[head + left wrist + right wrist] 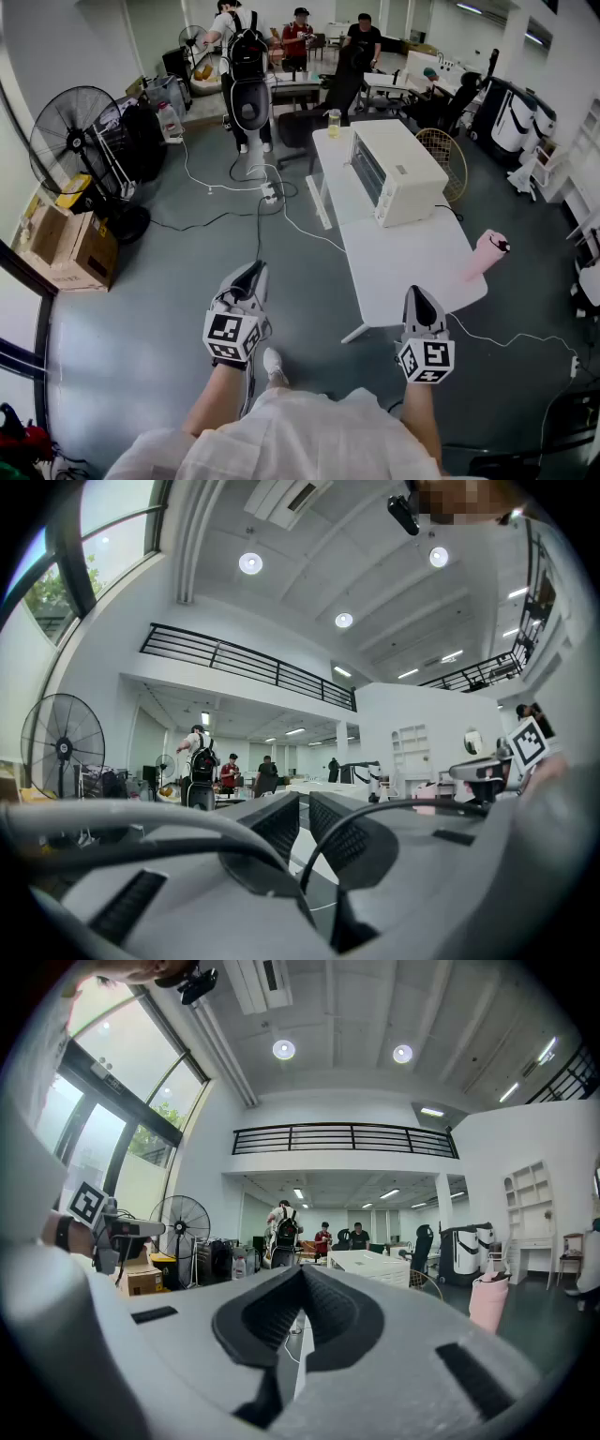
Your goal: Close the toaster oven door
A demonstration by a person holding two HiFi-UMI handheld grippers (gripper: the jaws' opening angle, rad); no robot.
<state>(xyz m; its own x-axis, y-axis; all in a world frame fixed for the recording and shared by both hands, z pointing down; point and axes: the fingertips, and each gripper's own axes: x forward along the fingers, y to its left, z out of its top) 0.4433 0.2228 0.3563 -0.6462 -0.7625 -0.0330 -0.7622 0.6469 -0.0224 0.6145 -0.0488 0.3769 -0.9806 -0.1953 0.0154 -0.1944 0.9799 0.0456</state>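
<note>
The left hand-held gripper (251, 277) hangs low in front of the person's body. Its jaws are drawn almost together with only a thin slit between them, and nothing is in that slit. The right hand-held gripper (419, 296) is level with it on the other side, pads pressed flat together and also empty. Both point out over bare grey floor, and neither is near the work.

Ahead and to the right is a long white bench (403, 262). The toaster oven (401, 173) sits on its far half, well apart from both grippers, with its windowed front turned toward the bench's left edge. From here I cannot tell how far the door stands open. A pink bottle (487, 251) lies near the bench's right edge, and a small jar (334, 122) stands at the far end.

The door is probably a stiff panel of metal frame and glass on a bottom hinge. It should be light to swing, though its spring may well pull it home with a snap near the end. The glass is smooth and the most breakable part, so the better contact is the handle bar or the metal rim along the free edge. Closed jaws would do for a push or lift there, with no pinch needed. The oven looks light enough to skid on the slick bench top, so a gentle, steady push seems wise.
</note>
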